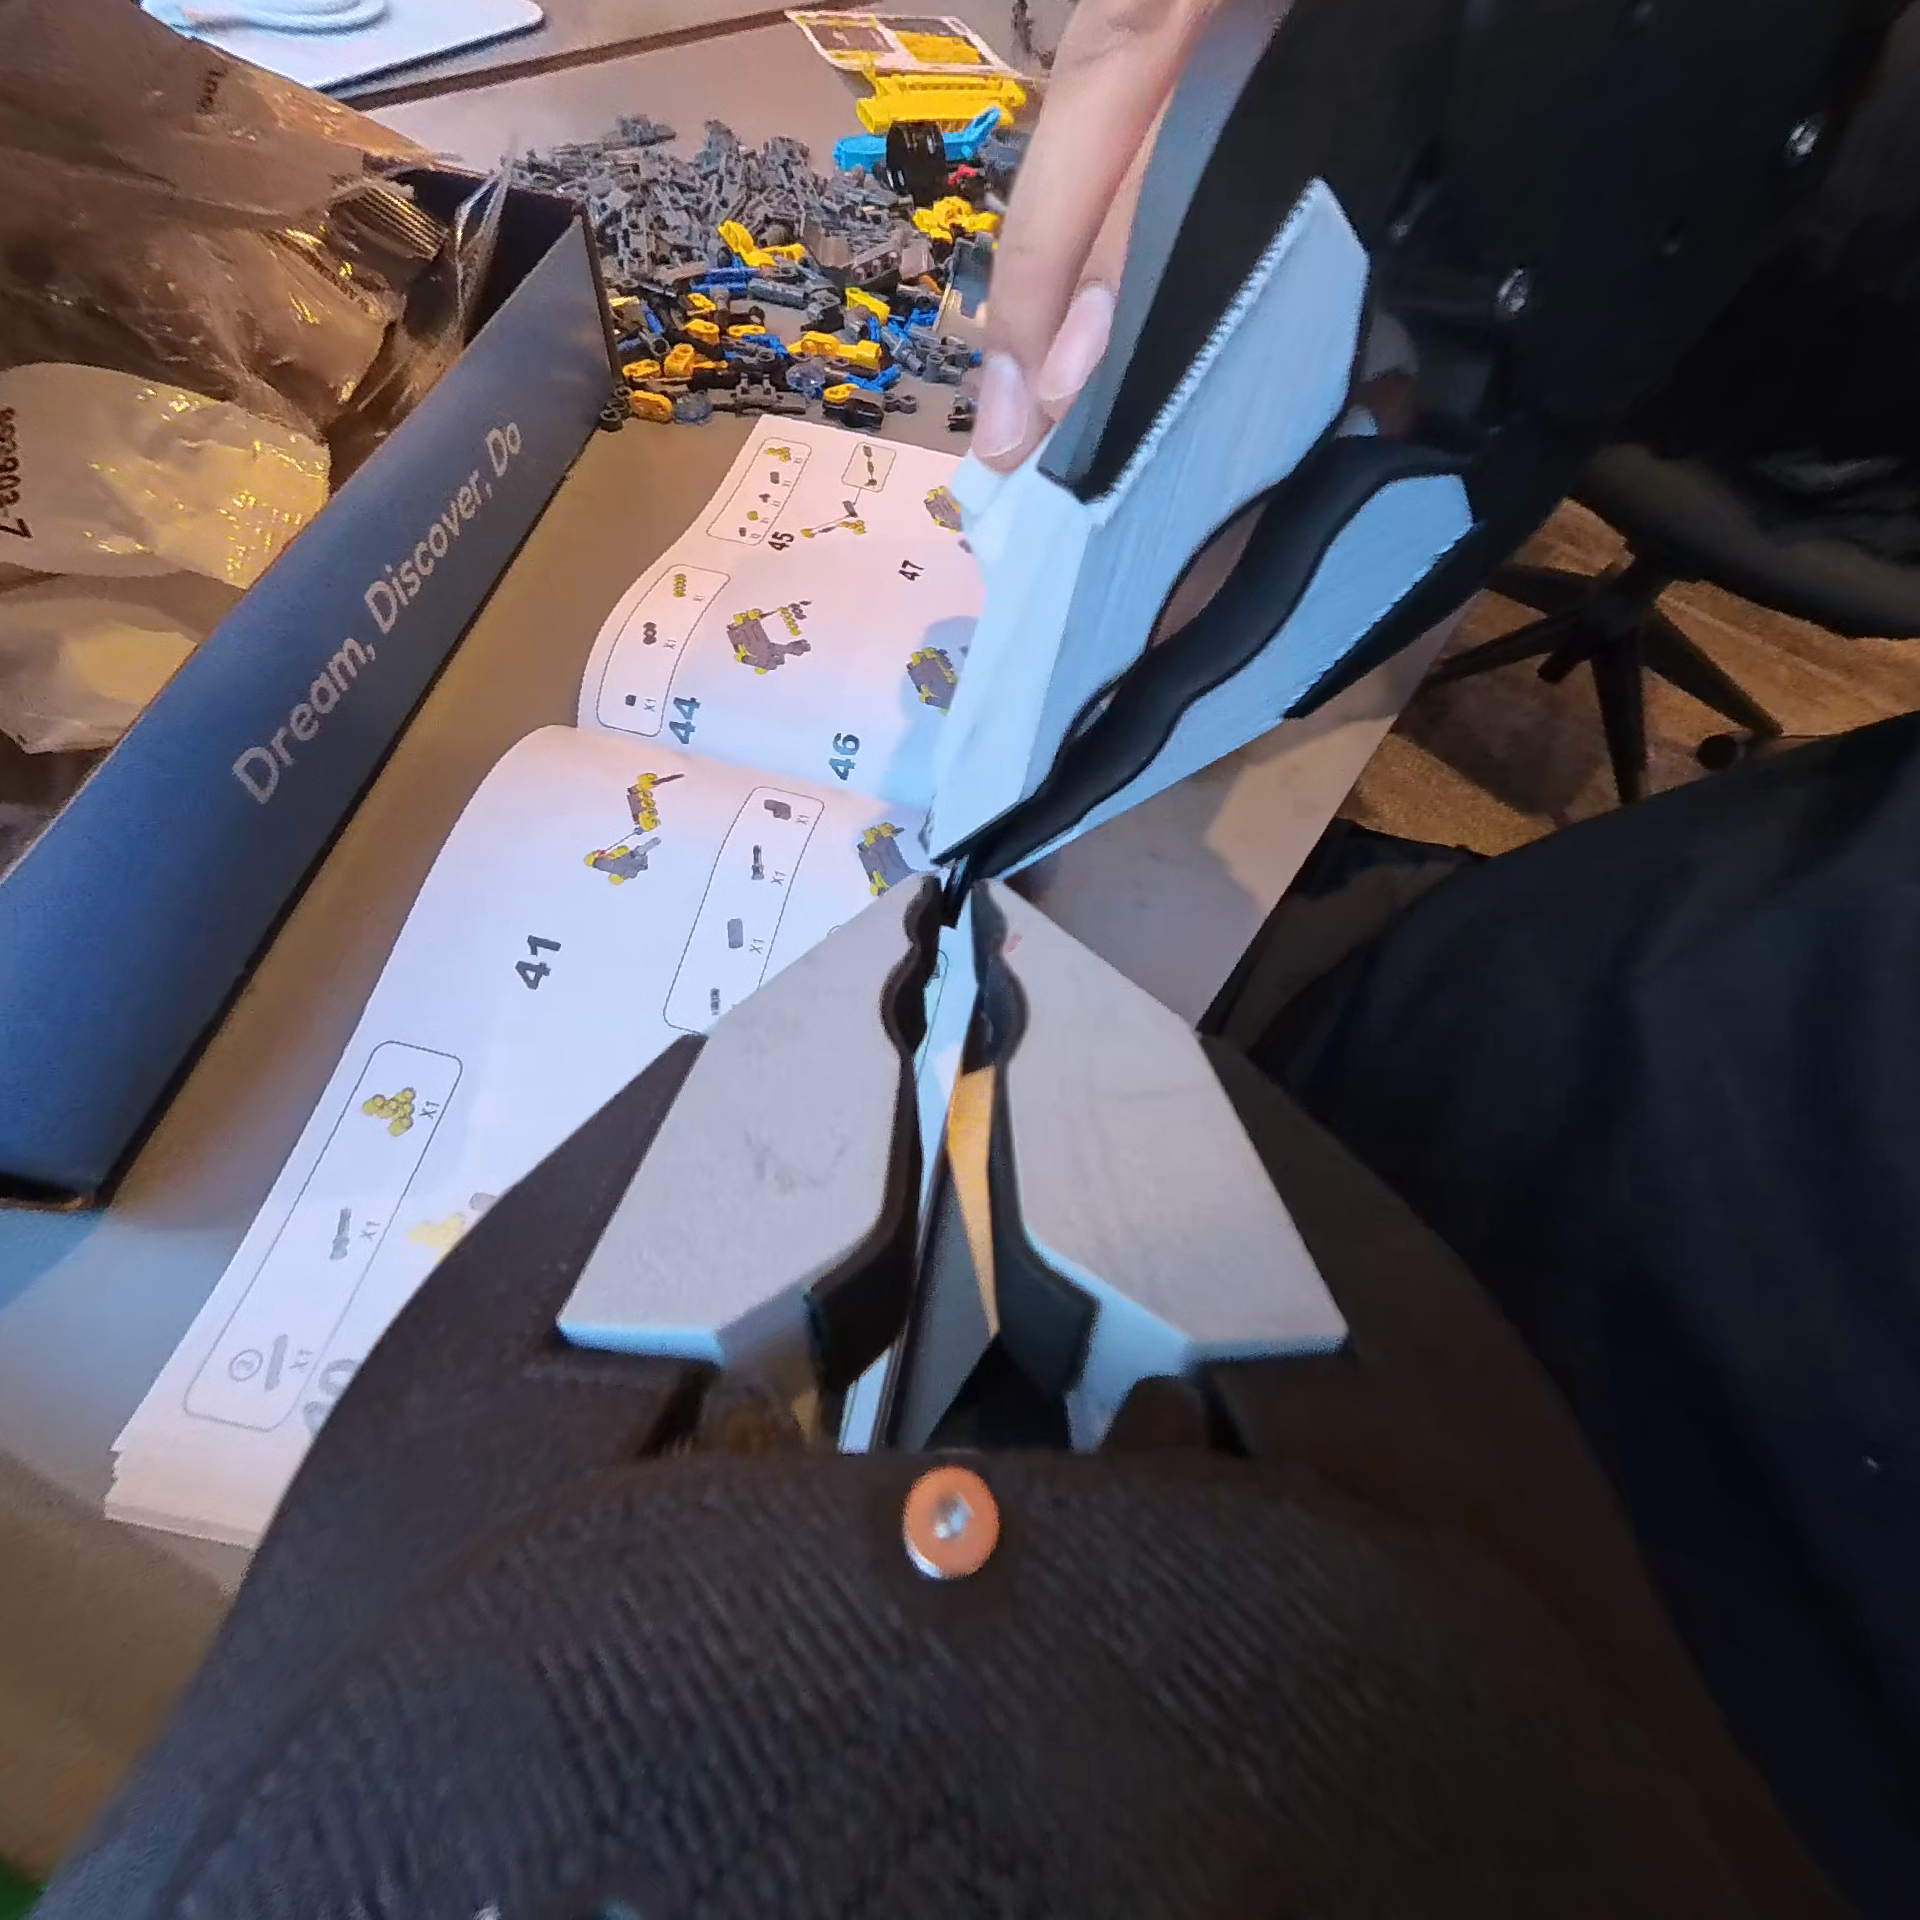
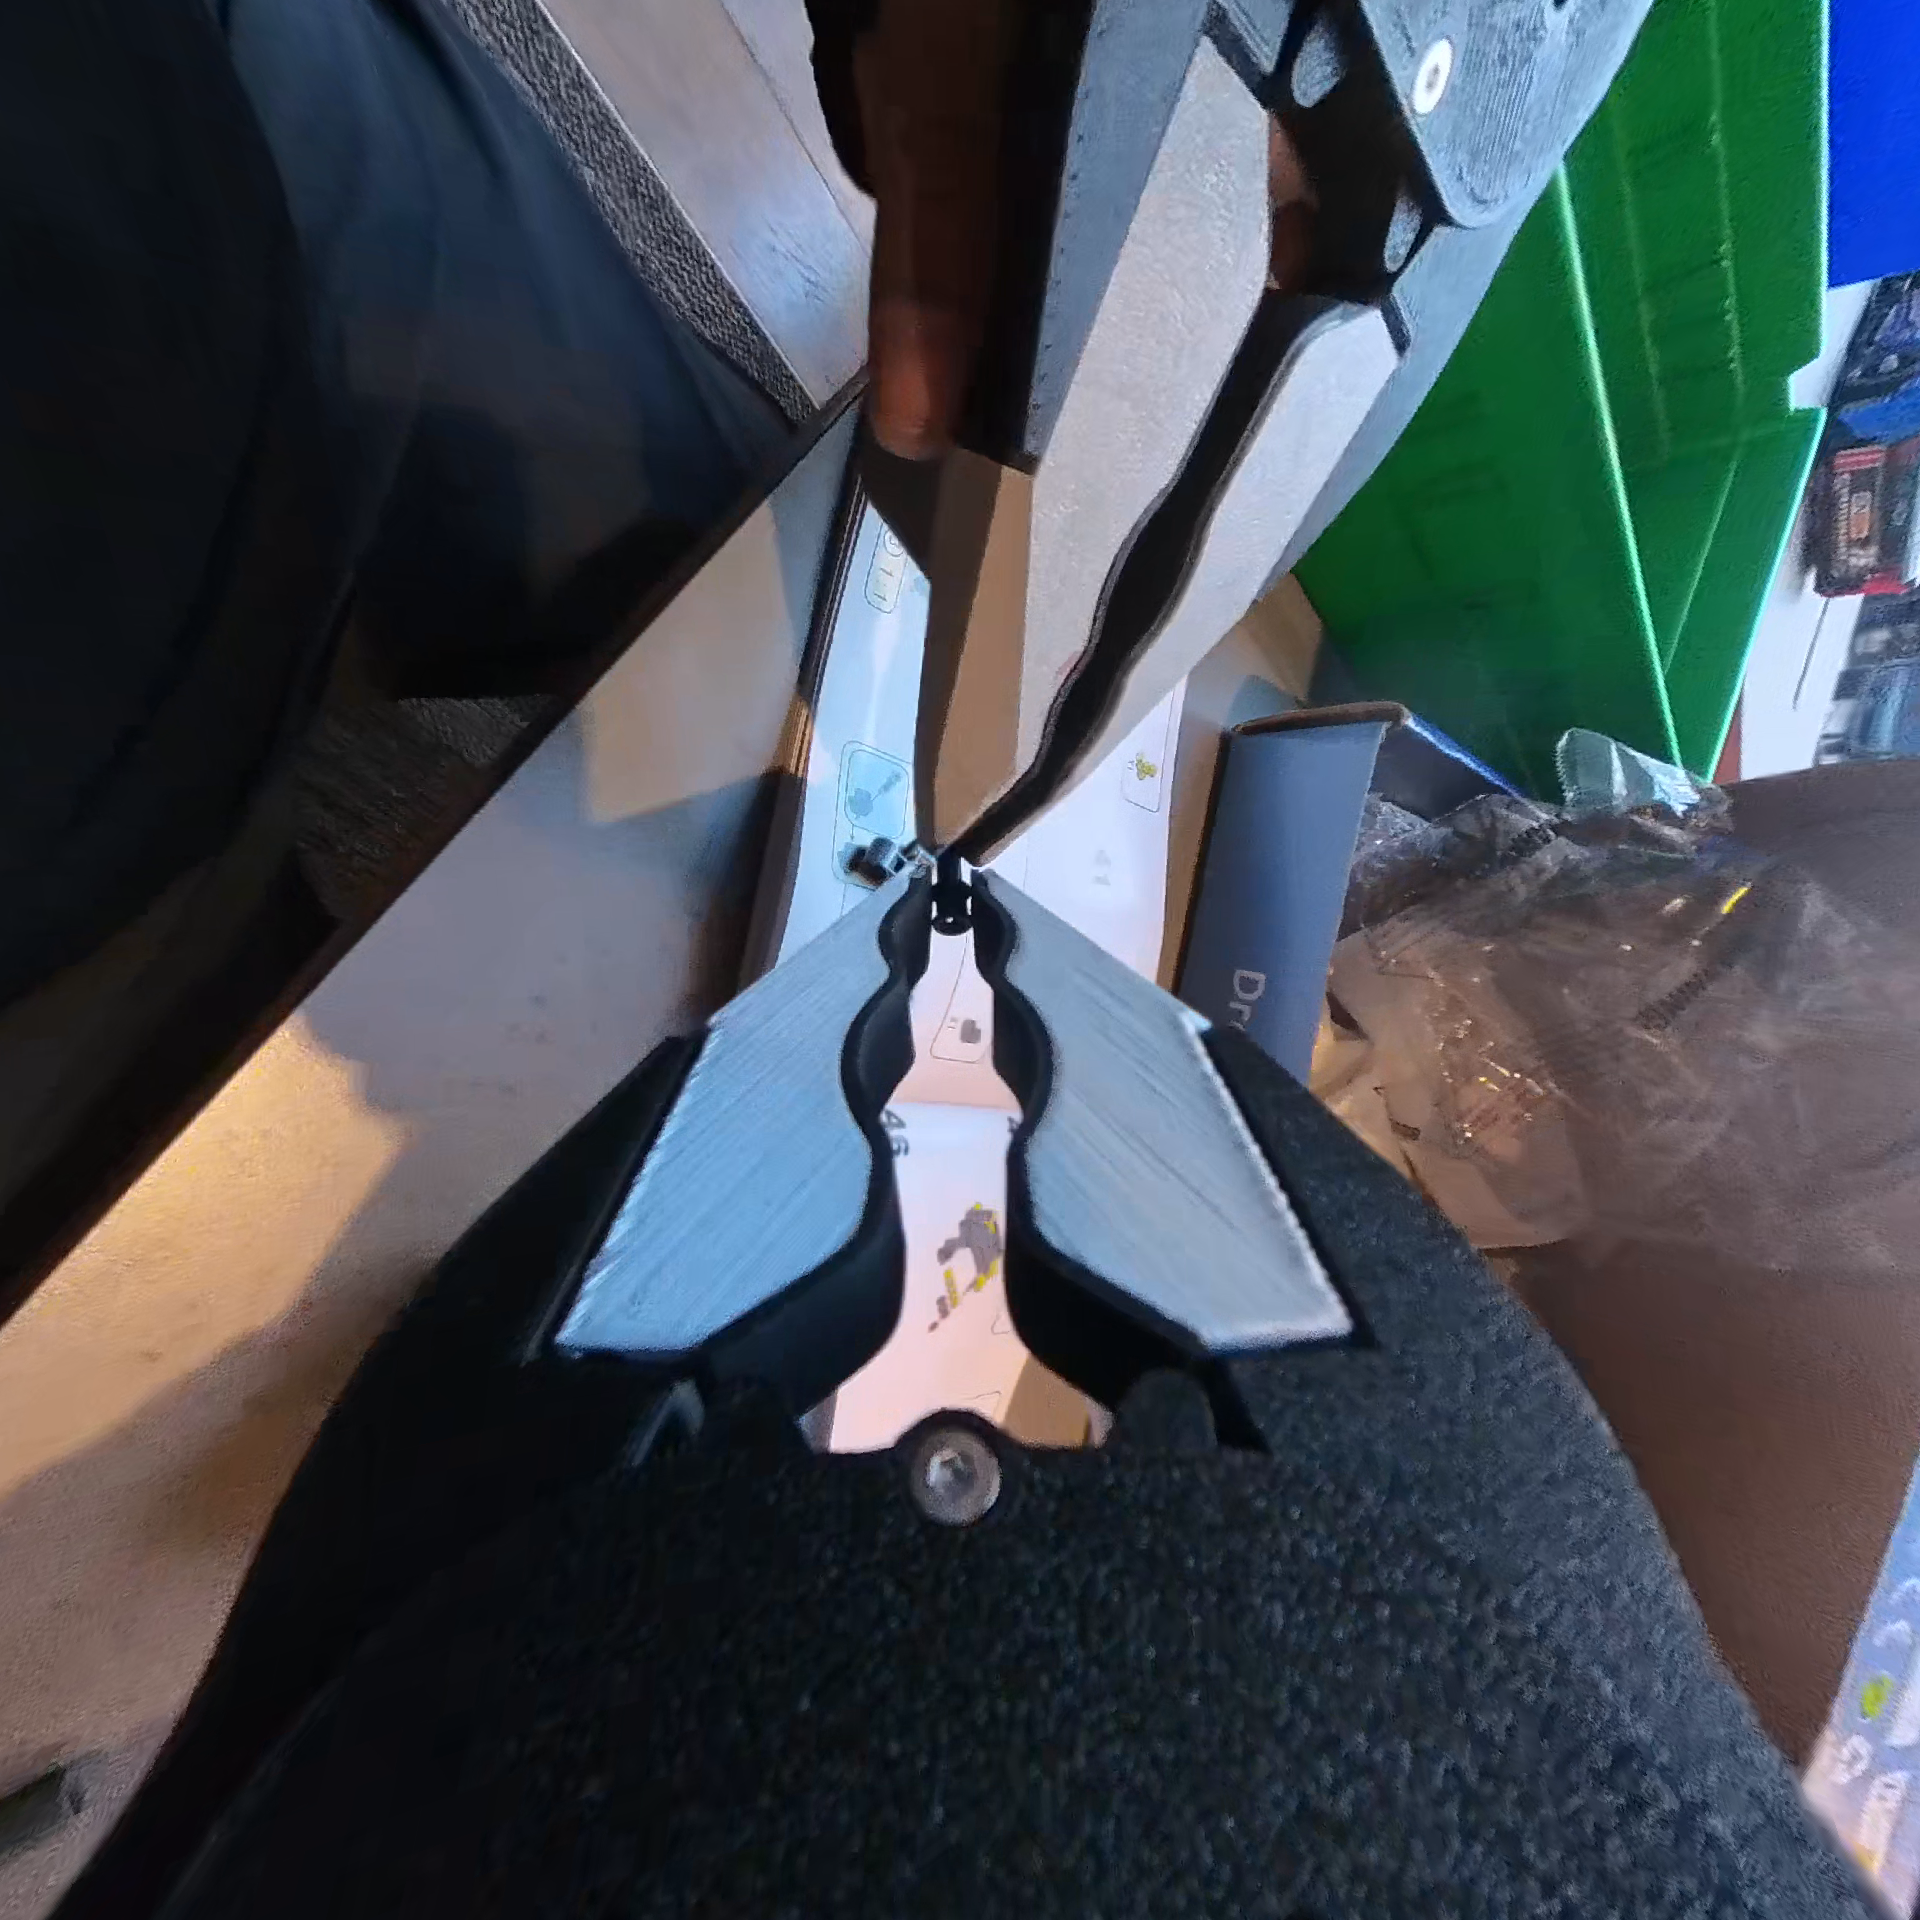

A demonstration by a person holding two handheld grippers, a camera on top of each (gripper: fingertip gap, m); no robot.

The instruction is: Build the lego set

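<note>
One open booklet (image 1: 540, 935) covers the grey table (image 1: 644, 488).

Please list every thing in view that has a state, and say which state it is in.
left gripper: shut, tips meeting the right gripper's.
right gripper: shut on small black pin.
instruction booklet: open, flat on table.
dark box: open, holding plastic bags.
toy brick pieces: loose pile.

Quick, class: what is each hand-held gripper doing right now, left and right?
Left hand-held gripper: shut on a small black peg.
Right hand-held gripper: shut on the same small black peg.
</note>
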